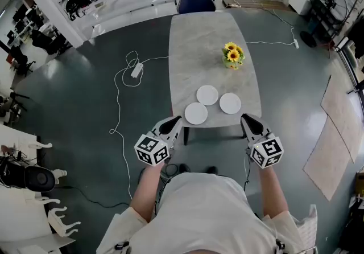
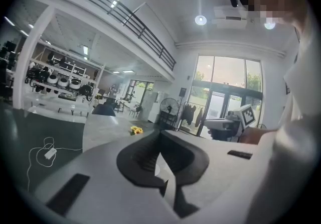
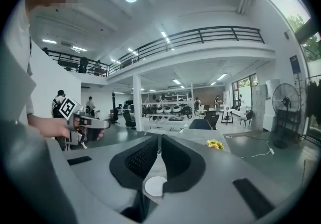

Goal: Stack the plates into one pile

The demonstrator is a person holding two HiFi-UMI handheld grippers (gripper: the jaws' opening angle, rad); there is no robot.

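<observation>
Sitting flat and apart at the near end of the bench point(image 1: 199, 42), the three white plates point(image 1: 207, 95) form a loose triangle, close together but none resting on another, so I judge that no stacking has begun. The nearest plate point(image 1: 196, 113) lies just inside the bench's front edge, which is the weak spot. A pull toward the person, or a clumsy lift, could drag it over that edge to the floor.

Each plate is thin and flush with a smooth stone-like top. A jaw that fails to get under the rim would probably just push the plate along, perhaps into its neighbour.

The left tool point(image 1: 175, 121) and the right tool point(image 1: 248, 117) hover in front of the bench edge, each clenched on nothing. The left gripper view shows the left tool's jaws meeting at their tips. The right gripper view shows the right tool's jaws all but together, with one plate point(image 3: 155, 186) visible beyond them, not between them. Both must spread before any pickup. Arriving clenched would mean knocking a rim instead of gripping it.

A plate pinched only at its rim may tilt or slip, and landing off-centre could chip it or leave a leaning pile. The sunflowers point(image 1: 233, 56) stand well apart, so they are unlikely to be hit.
</observation>
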